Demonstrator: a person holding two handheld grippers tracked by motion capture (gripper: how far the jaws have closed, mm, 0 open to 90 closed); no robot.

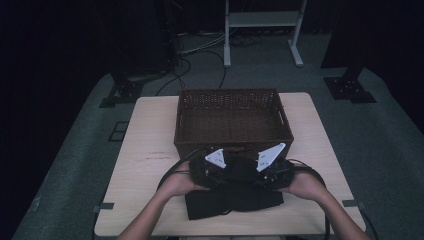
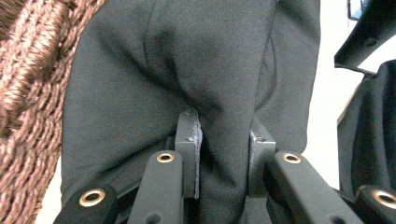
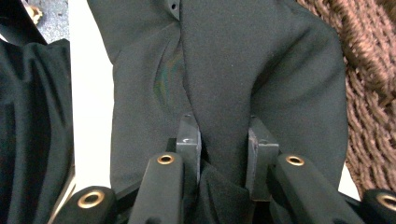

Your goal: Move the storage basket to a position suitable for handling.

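L tool & R tool: jaws clamped on folds of black garment, held over table just in front of wicker basket. High view: tool tips hidden in dark cloth; garment type unclear.

Black jaws, brass-ringed screw holes, grey three-cornered plates, black cables.

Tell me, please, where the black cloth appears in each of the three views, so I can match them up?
High view: black cloth at the table's near edge, between both hands.
Left gripper view: centre, pinched in the left tongs.
Right gripper view: centre, pinched in the right tongs.
Shared landmark: the brown wicker basket.
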